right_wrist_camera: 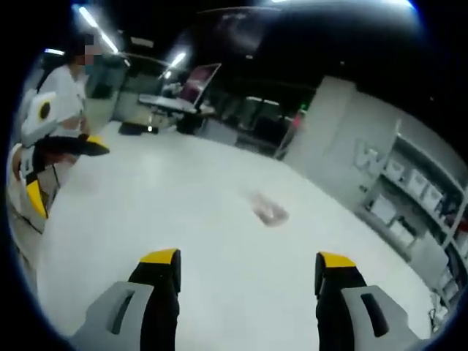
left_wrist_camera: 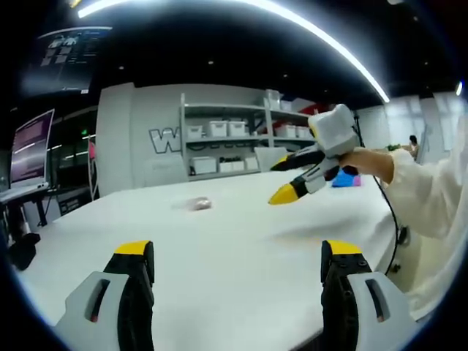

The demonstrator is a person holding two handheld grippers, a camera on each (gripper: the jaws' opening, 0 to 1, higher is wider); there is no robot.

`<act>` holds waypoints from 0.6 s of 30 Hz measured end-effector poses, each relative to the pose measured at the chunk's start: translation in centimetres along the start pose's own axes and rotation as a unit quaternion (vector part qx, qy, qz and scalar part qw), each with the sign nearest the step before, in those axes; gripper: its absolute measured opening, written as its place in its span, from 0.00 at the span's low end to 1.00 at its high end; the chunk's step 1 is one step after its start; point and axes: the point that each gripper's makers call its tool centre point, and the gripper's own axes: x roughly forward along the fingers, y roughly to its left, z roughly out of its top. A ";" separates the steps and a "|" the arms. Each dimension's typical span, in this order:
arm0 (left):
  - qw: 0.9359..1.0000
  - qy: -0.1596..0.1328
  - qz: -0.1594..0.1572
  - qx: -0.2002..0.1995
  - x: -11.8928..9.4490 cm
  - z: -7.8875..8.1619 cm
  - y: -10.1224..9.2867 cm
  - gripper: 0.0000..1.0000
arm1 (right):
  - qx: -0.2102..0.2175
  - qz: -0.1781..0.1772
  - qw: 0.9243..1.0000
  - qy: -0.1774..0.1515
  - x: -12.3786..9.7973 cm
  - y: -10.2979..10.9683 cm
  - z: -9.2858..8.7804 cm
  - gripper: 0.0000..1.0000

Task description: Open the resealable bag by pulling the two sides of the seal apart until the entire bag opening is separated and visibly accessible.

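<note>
Small clear resealable plastic bag (left_wrist_camera: 197,204) lies flat mid-way across the white table (left_wrist_camera: 241,278), well ahead of both my tongs and touching neither. My left gripper (left_wrist_camera: 238,252) has its yellow-tipped jaws spread wide with nothing between them; my right gripper (right_wrist_camera: 247,262) is the same, with the bag (right_wrist_camera: 269,212) beyond the gap. In the left gripper view my right gripper (left_wrist_camera: 292,179) hangs above the table, right of the bag, jaws parted.

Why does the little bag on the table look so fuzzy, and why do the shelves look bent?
In the left gripper view the bag is far off and smeared; in the right gripper view the bag is blurred too, likely from hand motion. The fisheye lens bends the shelves and the ceiling light strip.
</note>
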 end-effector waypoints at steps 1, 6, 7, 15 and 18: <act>1.000 0.000 0.001 0.000 0.0 0.0 0.0 0.93 | 0.005 0.000 1.000 0.000 0.2 -0.1 0.0 0.75; 1.000 0.000 0.002 -0.001 -0.1 0.0 0.1 0.93 | 0.010 -0.003 1.000 0.001 0.7 -0.2 -0.2 0.75; 1.000 0.001 0.003 -0.001 -0.1 0.0 0.1 0.93 | 0.011 -0.004 1.000 0.002 0.9 -0.3 -0.2 0.75; 1.000 0.000 0.002 0.002 -0.1 0.2 0.1 0.93 | 0.026 -0.010 1.000 -0.002 1.6 -0.7 -0.1 0.74; 1.000 0.001 0.002 0.003 -0.1 0.2 0.1 0.93 | 0.030 -0.014 0.999 -0.007 2.0 -0.9 0.3 0.74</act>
